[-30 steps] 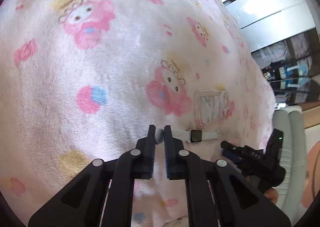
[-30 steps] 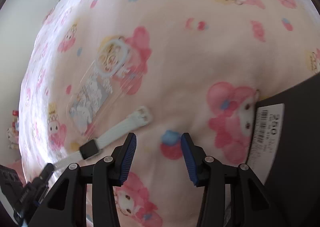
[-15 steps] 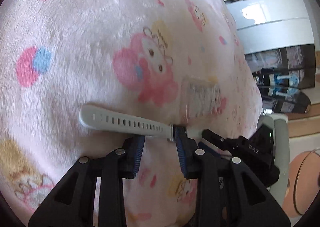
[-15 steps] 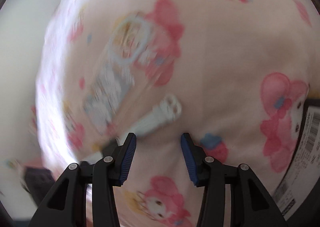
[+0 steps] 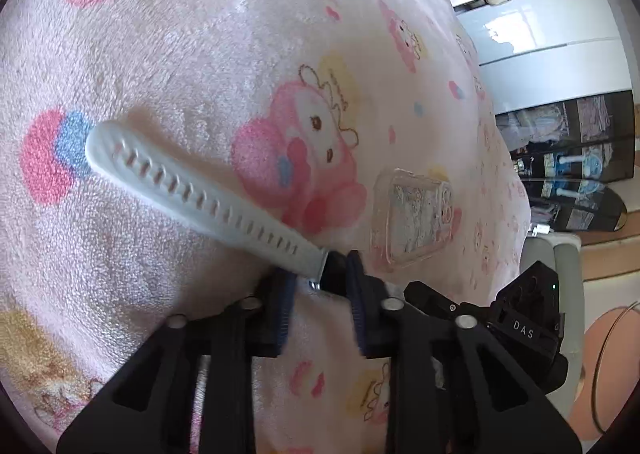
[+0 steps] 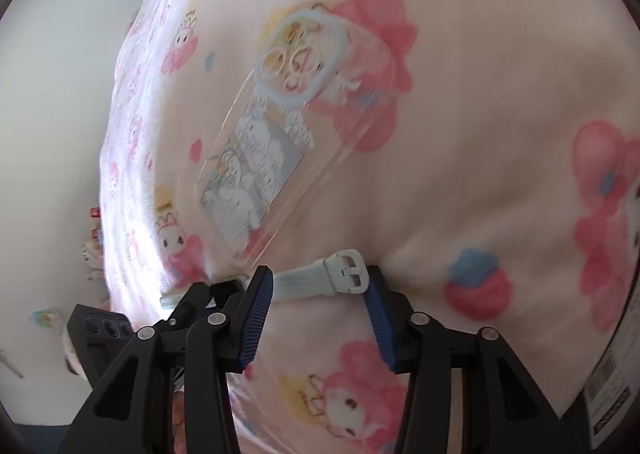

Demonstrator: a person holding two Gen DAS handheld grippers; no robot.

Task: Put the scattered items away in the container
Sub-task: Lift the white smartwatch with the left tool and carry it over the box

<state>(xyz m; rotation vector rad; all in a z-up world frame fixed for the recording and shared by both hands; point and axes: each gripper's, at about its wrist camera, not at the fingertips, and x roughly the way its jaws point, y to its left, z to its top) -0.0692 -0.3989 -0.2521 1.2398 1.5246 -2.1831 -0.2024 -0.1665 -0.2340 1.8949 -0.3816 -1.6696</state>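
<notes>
A watch with a white strap (image 5: 200, 194) lies on the pink cartoon blanket (image 5: 200, 34). My left gripper (image 5: 320, 282) is closing on the watch's dark body, and the pads press on it. The holed strap end sticks out to the upper left, slightly raised. In the right wrist view the buckle end of the watch (image 6: 344, 274) lies between the fingers of my right gripper (image 6: 320, 286), whose jaws are closing but still stand apart. A clear phone case (image 6: 272, 158) with a cartoon print lies just beyond the watch. The left gripper (image 6: 188, 302) shows at the lower left.
A black box (image 6: 612, 406) with a white label sits at the right edge. The phone case (image 5: 412, 222) lies right of the left gripper, with the right gripper's body (image 5: 520, 318) below it. White cabinets (image 5: 540, 34) and a dark shelf stand beyond the bed.
My left gripper came down over the watch, opened around its body and closed on it. My right gripper tilted toward the buckle end and its jaws narrowed.
</notes>
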